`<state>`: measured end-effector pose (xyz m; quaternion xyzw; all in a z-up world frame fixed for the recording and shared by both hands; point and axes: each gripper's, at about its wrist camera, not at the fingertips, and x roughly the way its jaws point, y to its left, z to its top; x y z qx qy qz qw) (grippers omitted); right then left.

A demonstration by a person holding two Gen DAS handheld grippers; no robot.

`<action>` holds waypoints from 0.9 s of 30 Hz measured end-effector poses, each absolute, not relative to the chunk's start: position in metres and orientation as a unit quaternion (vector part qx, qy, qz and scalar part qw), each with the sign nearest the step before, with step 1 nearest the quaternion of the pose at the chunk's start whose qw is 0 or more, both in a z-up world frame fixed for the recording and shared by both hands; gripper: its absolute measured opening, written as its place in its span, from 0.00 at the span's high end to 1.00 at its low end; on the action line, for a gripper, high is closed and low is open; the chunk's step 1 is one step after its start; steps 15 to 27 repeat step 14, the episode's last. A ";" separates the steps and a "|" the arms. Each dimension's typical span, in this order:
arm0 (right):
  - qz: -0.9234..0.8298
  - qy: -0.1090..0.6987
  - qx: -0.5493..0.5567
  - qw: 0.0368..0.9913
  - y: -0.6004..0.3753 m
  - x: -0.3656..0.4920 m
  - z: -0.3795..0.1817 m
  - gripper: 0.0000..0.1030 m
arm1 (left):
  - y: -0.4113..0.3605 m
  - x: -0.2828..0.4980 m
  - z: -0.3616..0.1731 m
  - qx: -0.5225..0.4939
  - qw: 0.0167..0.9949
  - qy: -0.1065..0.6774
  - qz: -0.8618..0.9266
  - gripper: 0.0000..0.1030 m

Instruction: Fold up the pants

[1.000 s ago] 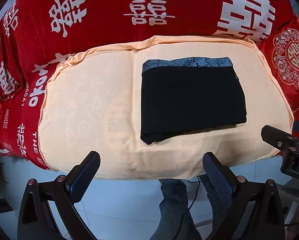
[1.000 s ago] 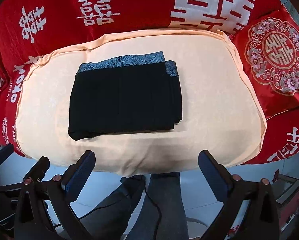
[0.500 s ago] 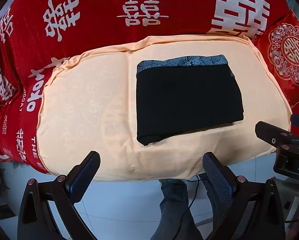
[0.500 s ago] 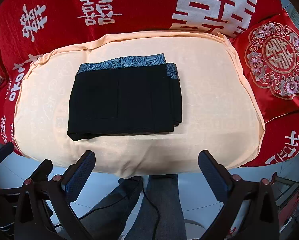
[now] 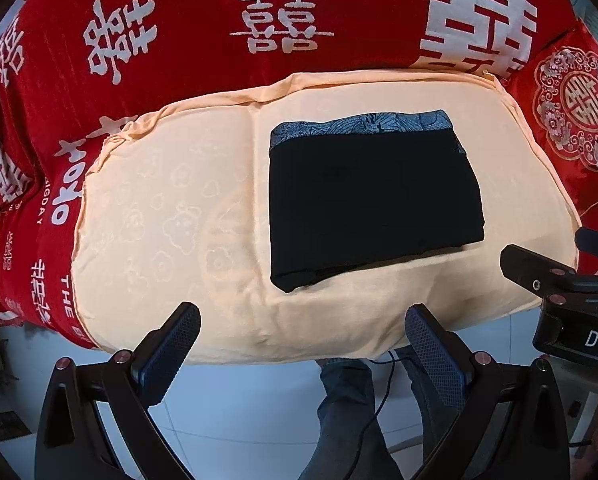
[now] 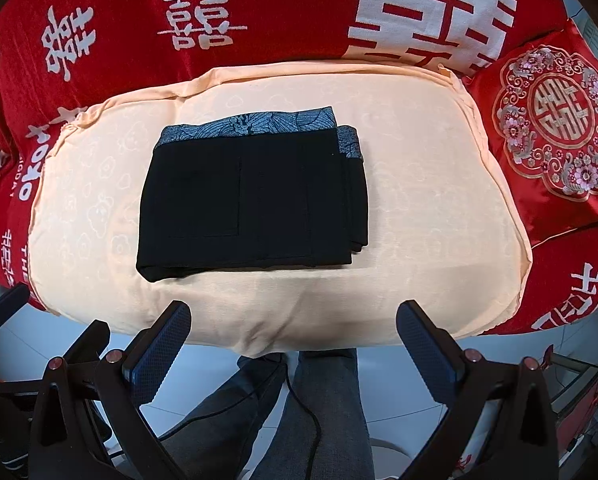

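Note:
The black pants lie folded into a flat rectangle on the peach cushion, with a grey patterned waistband along the far edge. They also show in the right wrist view, on the same cushion. My left gripper is open and empty, held off the cushion's near edge, apart from the pants. My right gripper is open and empty, also back from the near edge. The right gripper also shows at the right edge of the left wrist view.
A red sofa cover with white characters rises behind the cushion. A red embroidered pillow lies to the right. A person's legs in grey trousers and a black cable stand over the white tiled floor below.
Both grippers have drawn back a little from the cushion, staying open. The folded pants have not moved.

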<state>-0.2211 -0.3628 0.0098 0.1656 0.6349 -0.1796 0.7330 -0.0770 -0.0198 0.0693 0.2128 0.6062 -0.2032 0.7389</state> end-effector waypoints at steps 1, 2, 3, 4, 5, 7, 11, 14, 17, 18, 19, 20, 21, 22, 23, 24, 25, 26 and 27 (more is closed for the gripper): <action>-0.180 0.635 0.166 0.733 -0.363 -0.221 0.010 0.01 | -0.020 -0.076 0.069 0.210 0.738 0.608 -0.204 0.00; -0.180 0.635 0.165 0.733 -0.363 -0.221 0.010 0.01 | -0.020 -0.076 0.069 0.207 0.737 0.610 -0.204 0.00; -0.180 0.635 0.165 0.733 -0.363 -0.221 0.010 0.01 | -0.020 -0.075 0.069 0.206 0.737 0.610 -0.205 0.00; -0.180 0.635 0.166 0.733 -0.363 -0.221 0.010 0.01 | -0.020 -0.075 0.069 0.206 0.737 0.610 -0.206 0.00; -0.180 0.635 0.166 0.733 -0.363 -0.221 0.010 0.01 | -0.020 -0.076 0.069 0.207 0.737 0.610 -0.206 0.00; -0.180 0.635 0.165 0.733 -0.363 -0.221 0.010 0.01 | -0.020 -0.076 0.069 0.206 0.737 0.610 -0.206 0.00; -0.180 0.636 0.165 0.732 -0.364 -0.220 0.010 0.01 | -0.022 -0.075 0.072 0.205 0.741 0.604 -0.208 0.00; -0.180 0.636 0.165 0.732 -0.364 -0.220 0.009 0.01 | -0.023 -0.075 0.073 0.208 0.741 0.603 -0.211 0.00; -0.180 0.636 0.165 0.732 -0.364 -0.220 0.009 0.01 | -0.023 -0.075 0.073 0.208 0.741 0.603 -0.211 0.00; -0.180 0.636 0.165 0.732 -0.364 -0.220 0.009 0.01 | -0.023 -0.075 0.073 0.208 0.741 0.603 -0.211 0.00; -0.180 0.636 0.165 0.732 -0.364 -0.220 0.009 0.01 | -0.023 -0.075 0.073 0.208 0.741 0.603 -0.211 0.00; -0.180 0.636 0.165 0.732 -0.364 -0.220 0.009 0.01 | -0.023 -0.075 0.073 0.208 0.741 0.603 -0.211 0.00; -0.180 0.636 0.165 0.732 -0.364 -0.220 0.009 0.01 | -0.023 -0.075 0.073 0.208 0.741 0.603 -0.211 0.00; -0.180 0.636 0.165 0.732 -0.364 -0.220 0.009 0.01 | -0.023 -0.075 0.073 0.208 0.741 0.603 -0.211 0.00; -0.180 0.636 0.165 0.732 -0.364 -0.220 0.009 0.01 | -0.023 -0.075 0.073 0.208 0.741 0.603 -0.211 0.00; -0.180 0.636 0.165 0.732 -0.364 -0.220 0.009 0.01 | -0.023 -0.075 0.073 0.208 0.741 0.603 -0.211 0.00; -0.180 0.636 0.165 0.732 -0.364 -0.220 0.009 0.01 | -0.023 -0.075 0.073 0.208 0.741 0.603 -0.211 0.00; -0.180 0.636 0.165 0.732 -0.364 -0.220 0.009 0.01 | -0.023 -0.075 0.073 0.208 0.741 0.603 -0.211 0.00; -0.180 0.636 0.165 0.732 -0.364 -0.220 0.009 0.01 | -0.023 -0.075 0.073 0.208 0.741 0.603 -0.211 0.00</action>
